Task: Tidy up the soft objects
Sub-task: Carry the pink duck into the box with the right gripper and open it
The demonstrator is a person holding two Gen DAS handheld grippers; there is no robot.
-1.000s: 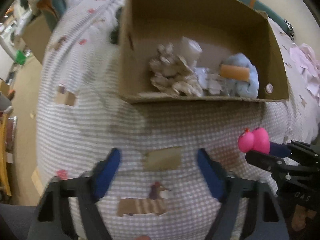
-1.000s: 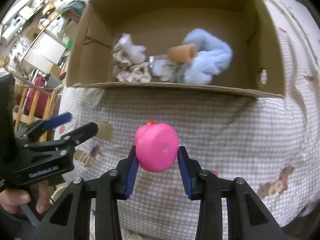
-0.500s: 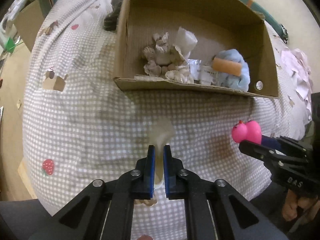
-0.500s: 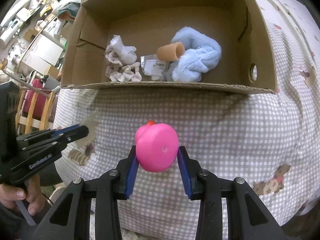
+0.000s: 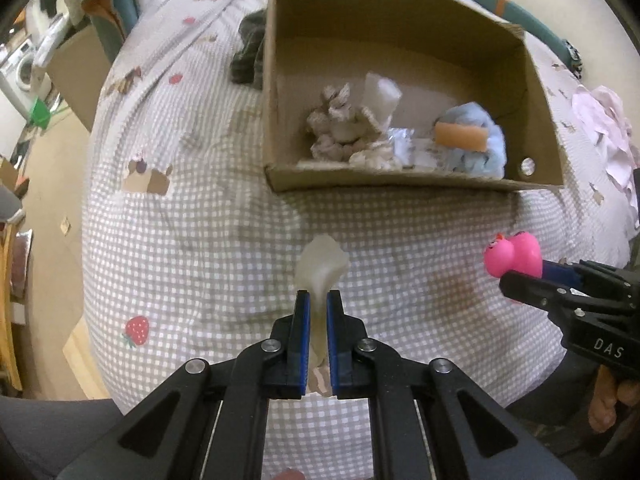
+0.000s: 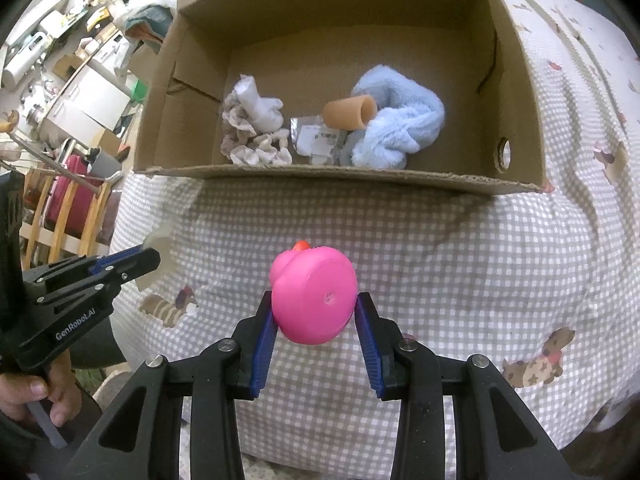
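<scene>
My left gripper (image 5: 318, 298) is shut on a pale translucent soft piece (image 5: 321, 266) and holds it above the checked bedcover. My right gripper (image 6: 314, 306) is shut on a pink rubber duck (image 6: 314, 294), which also shows in the left wrist view (image 5: 513, 255). An open cardboard box (image 6: 332, 174) lies ahead of both grippers. It holds a light blue fluffy cloth (image 6: 396, 126), an orange foam tube (image 6: 348, 112), a crumpled beige cloth (image 6: 248, 140) and a white soft piece (image 6: 256, 102). The left gripper shows in the right wrist view (image 6: 128, 262), to the left of the duck.
The box sits on a bed with a grey-white checked cover (image 5: 180, 216) printed with dogs and strawberries. A dark cloth (image 5: 248, 58) lies beside the box's left wall. Wooden furniture (image 6: 60, 208) and floor clutter lie off the bed's left edge.
My left gripper closed on the pale soft piece and lifted it off the cover. My right gripper kept the pink duck and the box now sits a little closer in its view.
</scene>
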